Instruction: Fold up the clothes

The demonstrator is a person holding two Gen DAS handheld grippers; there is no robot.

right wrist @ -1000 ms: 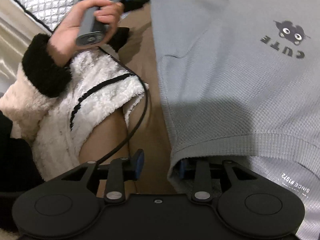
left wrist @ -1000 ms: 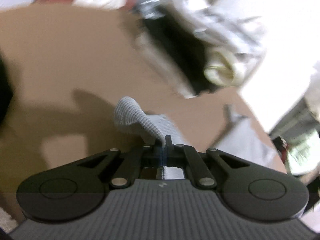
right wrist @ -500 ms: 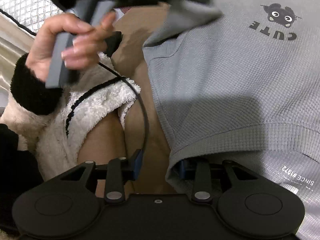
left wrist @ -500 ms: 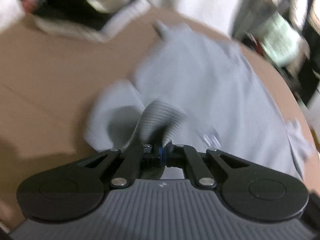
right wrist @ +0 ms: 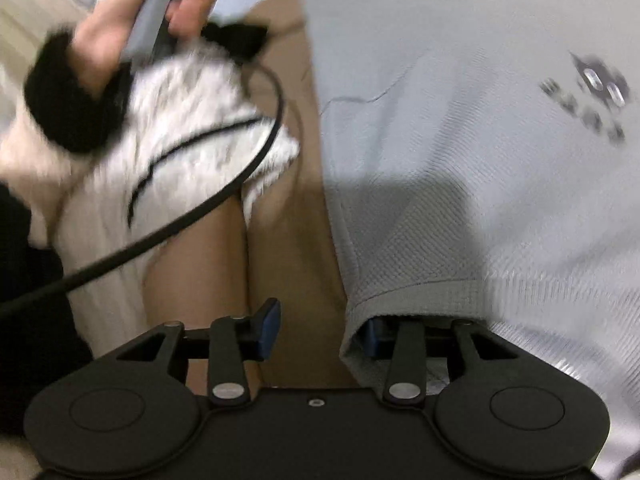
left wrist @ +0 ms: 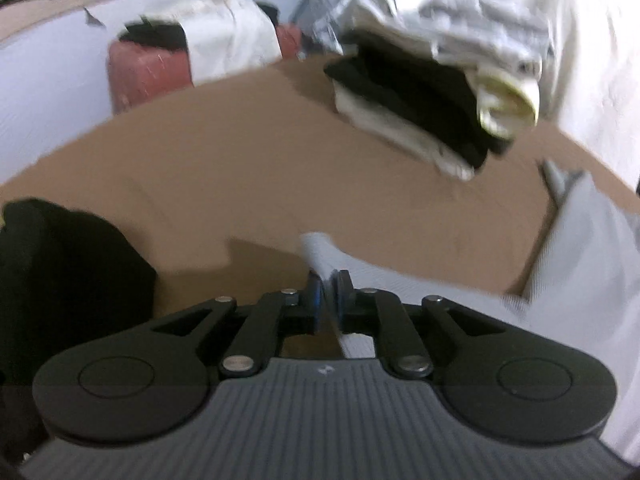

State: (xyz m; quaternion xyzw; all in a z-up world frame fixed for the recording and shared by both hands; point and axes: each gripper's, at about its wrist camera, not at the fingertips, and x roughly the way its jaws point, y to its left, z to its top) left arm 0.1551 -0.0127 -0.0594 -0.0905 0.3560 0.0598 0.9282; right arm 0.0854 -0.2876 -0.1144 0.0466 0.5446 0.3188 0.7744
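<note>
Brown surface [left wrist: 248,168] fills mid frame in left view, blurry. Grey shirt [right wrist: 460,168] covers right two thirds of right view, flat on the brown surface, dark print at upper right, ribbed hem across lower right; in left view it sits at right edge and lower right, with a strip running to centre. Fluffy white sleeve with black cuff at left of right view, hand [right wrist: 132,28] at upper left gripping a grey handle, black cable [right wrist: 224,196] looping down to left edge. Pile of folded clothes [left wrist: 432,96], black and white, upper right of left view; red thing with white cloth upper left; black fabric at left edge. Left gripper [left wrist: 327,294] bottom centre: jaws have just been opening, now a narrow gap, thin fold of shirt between the pads, can't tell if pads still press it. Right gripper [right wrist: 320,330] bottom centre: jaws have just been opening, stand wide apart, left pad clear over brown surface, right pad tucked under the shirt's hem corner, not pinching it.
</note>
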